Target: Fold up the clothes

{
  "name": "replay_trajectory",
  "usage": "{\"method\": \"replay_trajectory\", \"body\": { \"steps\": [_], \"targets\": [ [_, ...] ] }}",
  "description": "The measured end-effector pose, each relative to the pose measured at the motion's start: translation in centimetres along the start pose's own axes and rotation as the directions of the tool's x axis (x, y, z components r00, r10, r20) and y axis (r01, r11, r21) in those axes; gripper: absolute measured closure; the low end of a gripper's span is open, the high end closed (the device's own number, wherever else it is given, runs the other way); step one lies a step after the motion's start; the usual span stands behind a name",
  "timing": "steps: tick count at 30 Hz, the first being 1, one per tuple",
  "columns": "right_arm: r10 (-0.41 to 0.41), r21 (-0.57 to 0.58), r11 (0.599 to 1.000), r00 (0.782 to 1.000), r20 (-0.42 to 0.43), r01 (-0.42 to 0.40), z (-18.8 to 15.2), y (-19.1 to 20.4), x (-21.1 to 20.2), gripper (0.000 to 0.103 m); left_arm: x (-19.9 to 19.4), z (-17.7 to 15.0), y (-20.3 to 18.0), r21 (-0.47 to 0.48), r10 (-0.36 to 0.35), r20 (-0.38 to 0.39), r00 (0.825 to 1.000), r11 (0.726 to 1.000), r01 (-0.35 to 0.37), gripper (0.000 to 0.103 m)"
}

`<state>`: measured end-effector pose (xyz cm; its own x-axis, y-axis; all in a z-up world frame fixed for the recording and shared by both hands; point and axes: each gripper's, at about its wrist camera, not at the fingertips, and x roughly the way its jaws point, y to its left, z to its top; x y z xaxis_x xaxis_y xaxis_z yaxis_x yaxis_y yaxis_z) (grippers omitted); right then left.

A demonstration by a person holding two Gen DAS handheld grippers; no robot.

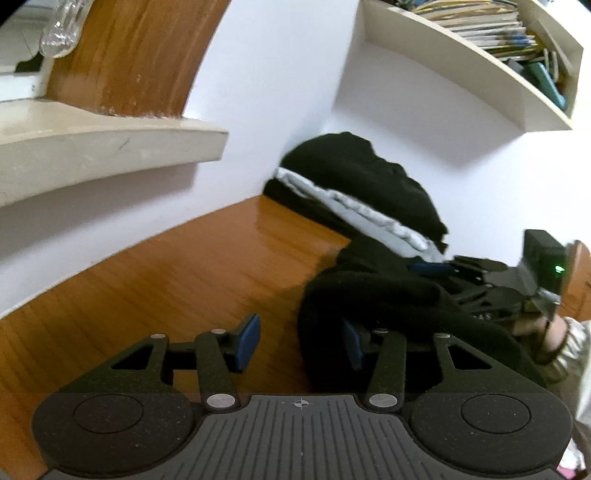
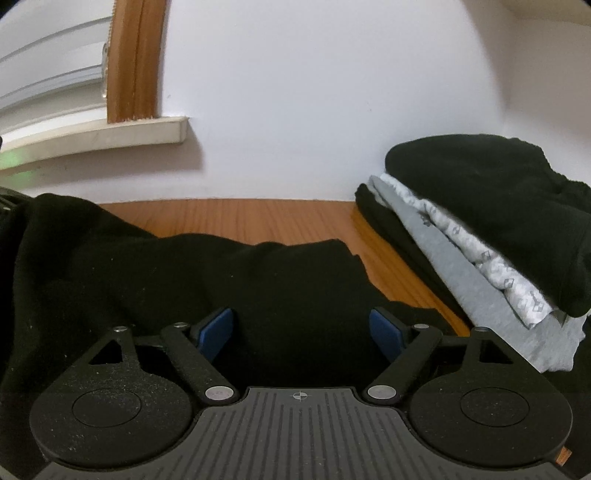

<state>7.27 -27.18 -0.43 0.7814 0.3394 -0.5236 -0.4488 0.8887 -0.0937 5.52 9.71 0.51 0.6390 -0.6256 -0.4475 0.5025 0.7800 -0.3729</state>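
A crumpled black garment (image 1: 388, 295) lies on the wooden tabletop (image 1: 184, 288). My left gripper (image 1: 299, 343) is open at its left edge; the cloth's hem reaches between the blue pads, and the right pad (image 1: 351, 343) is partly buried in the fabric. In the right wrist view the same black garment (image 2: 184, 273) fills the foreground. My right gripper (image 2: 302, 332) hovers wide open over it, and neither pad pinches any cloth. In the left wrist view, the right gripper (image 1: 443, 267) comes in from the right edge, held by a hand (image 1: 554, 332).
A stack of folded clothes (image 2: 480, 240), black and grey, sits against the white wall at the table's far right corner (image 1: 369, 192). A stone window sill (image 1: 110, 144) juts out on the left. A shelf with books (image 1: 498, 33) hangs above the stack.
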Motion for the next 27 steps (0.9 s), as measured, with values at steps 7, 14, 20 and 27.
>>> {"method": "replay_trajectory", "body": {
  "steps": [7, 14, 20, 27],
  "targets": [
    [-0.003, -0.014, 1.0, 1.0, 0.016, 0.003, -0.1, 0.1, 0.0, 0.023, -0.4, 0.0, -0.3, 0.089, -0.03, -0.019, 0.999, 0.996, 0.032, 0.052],
    [-0.008, -0.025, 1.0, 1.0, 0.023, 0.009, -0.1, 0.3, -0.1, 0.023, 0.8, 0.3, -0.8, 0.048, 0.022, -0.004, 1.0, 0.999, -0.022, 0.052],
    [0.0, -0.018, 1.0, 1.0, 0.017, 0.001, -0.1, 0.2, -0.1, 0.023, 0.9, 0.2, -1.3, 0.093, -0.04, -0.029, 0.999, 0.995, 0.043, 0.078],
    [0.005, -0.015, 1.0, 1.0, 0.015, -0.005, 0.0, 0.1, -0.1, 0.023, 0.8, 0.1, -0.9, 0.053, 0.09, -0.036, 0.995, 0.995, -0.089, 0.097]
  ]
}}
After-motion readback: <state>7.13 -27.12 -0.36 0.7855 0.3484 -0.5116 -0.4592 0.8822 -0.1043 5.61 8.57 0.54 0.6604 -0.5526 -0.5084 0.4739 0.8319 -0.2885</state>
